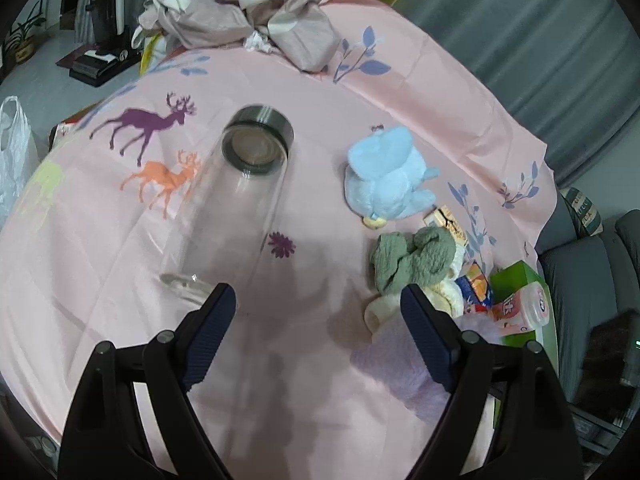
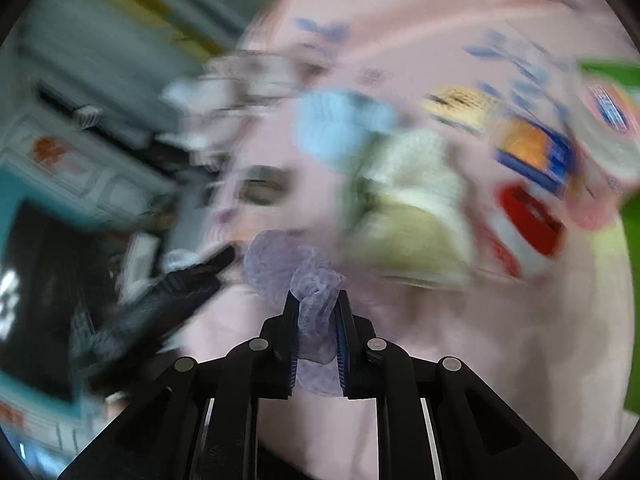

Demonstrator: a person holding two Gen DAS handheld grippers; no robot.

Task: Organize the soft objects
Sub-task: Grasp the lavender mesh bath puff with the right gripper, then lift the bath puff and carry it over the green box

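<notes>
- Glass jar (image 1: 236, 216) lay on its side on the pink cloth (image 1: 320, 100) — nothing seen inside.
- Lilac mesh cloth (image 2: 316, 304) — crumpled — was pinched in the right gripper (image 2: 317, 300).
- Left gripper (image 1: 316, 294) hung spread wide, holding nothing.

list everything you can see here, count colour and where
tablecloth: 1, pink with deer and leaf prints, covers the surface
glass bottle: 1, clear with a dark metal cap, lying on its side, centre left
plush toy: 1, light blue, right of the bottle
green cloth: 1, grey-green, bunched, on the cream cloth
cream cloth: 1, cream, under the green cloth
lilac cloth: 1, pale purple, pinched in the right gripper
crumpled fabric: 1 heap, dusty pink, far edge
snack packets: several, orange, blue and pink, right edge
green box: 1, green, right edge
left gripper: 1, black, open above the cloth
right gripper: 1, black, shut on the lilac cloth
</notes>
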